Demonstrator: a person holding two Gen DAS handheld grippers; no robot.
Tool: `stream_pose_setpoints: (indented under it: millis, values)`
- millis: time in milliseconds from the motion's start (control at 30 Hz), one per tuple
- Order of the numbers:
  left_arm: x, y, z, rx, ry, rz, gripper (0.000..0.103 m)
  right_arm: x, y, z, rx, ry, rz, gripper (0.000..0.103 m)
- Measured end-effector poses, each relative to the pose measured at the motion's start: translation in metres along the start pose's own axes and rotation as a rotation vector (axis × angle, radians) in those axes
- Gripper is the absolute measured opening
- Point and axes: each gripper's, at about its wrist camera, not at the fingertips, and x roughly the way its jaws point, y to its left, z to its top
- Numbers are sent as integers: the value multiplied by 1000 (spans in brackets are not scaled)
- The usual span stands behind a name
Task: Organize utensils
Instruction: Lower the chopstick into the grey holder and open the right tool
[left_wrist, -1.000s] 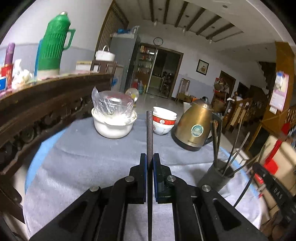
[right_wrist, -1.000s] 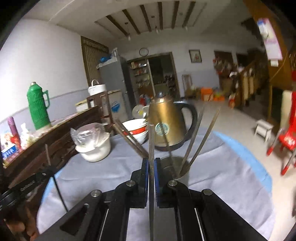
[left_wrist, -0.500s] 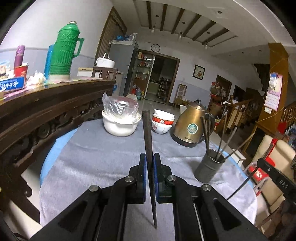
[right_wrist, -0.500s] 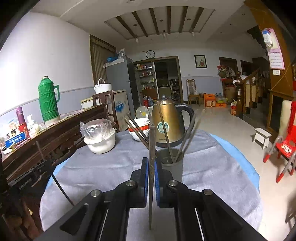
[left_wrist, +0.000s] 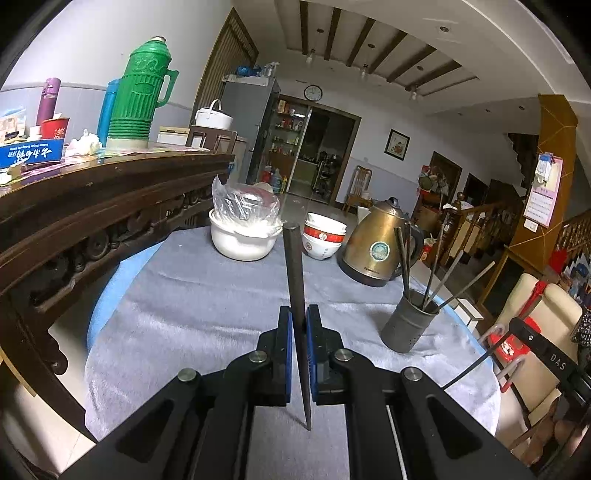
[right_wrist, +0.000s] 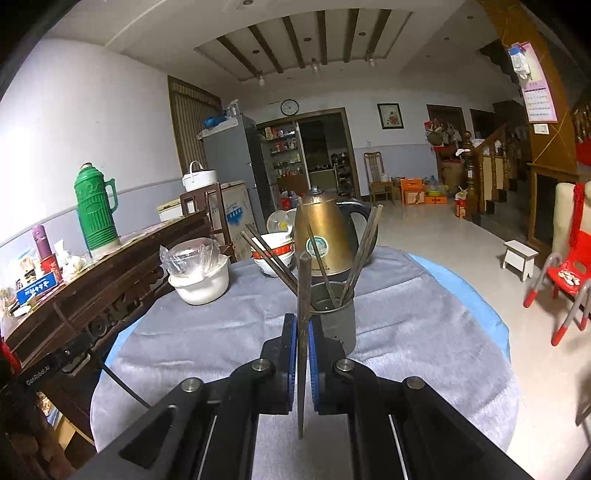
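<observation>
Each gripper is pinching one chopstick near its middle, thick end pointing up and forward, thin tip hanging below the pads. The left gripper (left_wrist: 298, 321) is holding its chopstick (left_wrist: 293, 266) over the grey-clothed worktop (left_wrist: 192, 295), with the holder (left_wrist: 408, 321) off to its right and well apart. The right gripper (right_wrist: 303, 330) is carrying its chopstick (right_wrist: 303, 284) just short of the holder (right_wrist: 334, 314), which is standing almost straight ahead with several chopsticks already fanning out of it.

The step in hand appears to be dropping these two into the holder. The right one is better placed, so it probably ought to be going first:

- Tilting the wrist so the thin tip leads downward into the mouth.
- Aiming at the open part of the mouth, between the sticks leaning left and those leaning right, since knocking them could tip the holder.
- Spreading the fingers only once the tip is inside the rim.

The left gripper should be waiting aside, then swinging right. The kettle (right_wrist: 325, 236) and bowls (right_wrist: 273, 251) are standing just behind the holder, so overreaching is risky.
</observation>
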Motion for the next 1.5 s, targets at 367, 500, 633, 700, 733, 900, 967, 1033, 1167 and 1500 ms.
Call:
stream_pose_setpoints:
  millis: [367,500,633,700,733,900,967,1033,1167,1500]
  values:
    - [-8,-2,-4,-16,5,-8,7,-6,8,-5,-15,-9,11,6]
    - [-11,-2,4,-27,-12,-18,7,-13,9,3,-15,-40,15,6]
    - [-15,-4,16,-52,-33,-46,7,-25,7,14,-8,-75,18,6]
    - [-16,-5,24,-67,-42,-67,7,-32,4,20,2,-97,18,6]
    - [-16,-7,30,-77,-48,-82,7,-34,2,23,7,-105,18,6]
    - [-13,-25,60,-103,-83,-165,7,-49,-11,48,30,-175,6,6]
    - [-8,-36,72,-102,-97,-199,7,-52,-16,61,32,-207,-3,6]
    - [-1,-49,83,-98,-110,-231,7,-53,-21,74,35,-234,-14,6]
    - [21,-80,99,-68,-128,-276,7,-44,-32,98,45,-283,-37,6]
    - [99,-150,110,50,-94,-296,7,27,-39,119,20,-237,-51,6]
